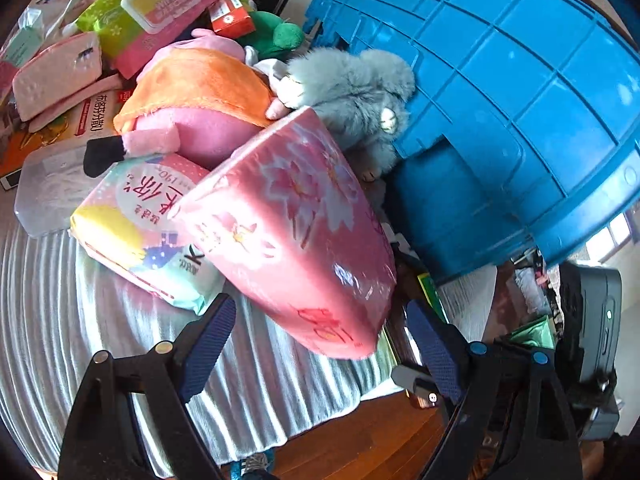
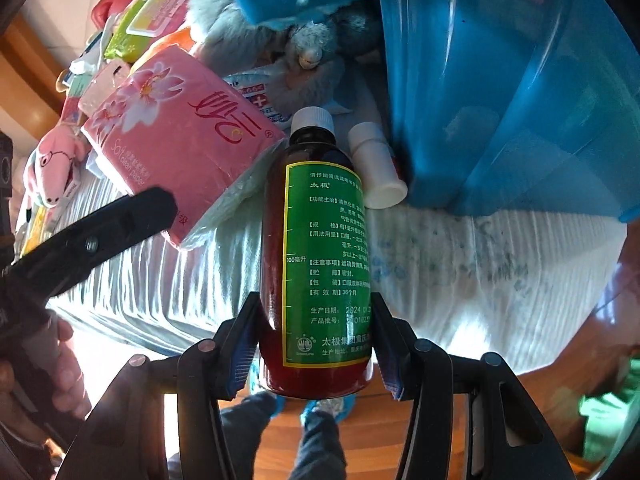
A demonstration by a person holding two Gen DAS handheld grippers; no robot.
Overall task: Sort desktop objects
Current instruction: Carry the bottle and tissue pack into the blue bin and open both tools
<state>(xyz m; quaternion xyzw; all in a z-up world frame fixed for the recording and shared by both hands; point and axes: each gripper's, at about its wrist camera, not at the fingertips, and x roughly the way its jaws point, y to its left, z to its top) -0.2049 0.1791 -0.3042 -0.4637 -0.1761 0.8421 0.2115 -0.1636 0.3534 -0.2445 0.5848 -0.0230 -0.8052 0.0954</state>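
My right gripper point(image 2: 314, 344) is shut on a brown medicine bottle point(image 2: 316, 248) with a green label and white cap, held over the table's front edge. A white tube point(image 2: 376, 164) lies beside the bottle's neck. My left gripper point(image 1: 320, 320) is open, its fingers on either side of the near end of a pink tissue pack point(image 1: 292, 232), which also shows in the right wrist view point(image 2: 180, 140). A blue plastic bin point(image 1: 500, 92) lies tipped on its side; its inside shows in the right wrist view point(image 2: 500, 80).
A pile lies behind the tissue pack: a pink plush in orange point(image 1: 200, 100), a grey plush point(image 1: 352, 92), a pink sanitary pad pack point(image 1: 140, 224), a wipes pack point(image 1: 156, 4), a green plush point(image 1: 276, 34). A striped white cloth point(image 1: 120, 340) covers the table. Wooden floor point(image 1: 360, 440) lies below.
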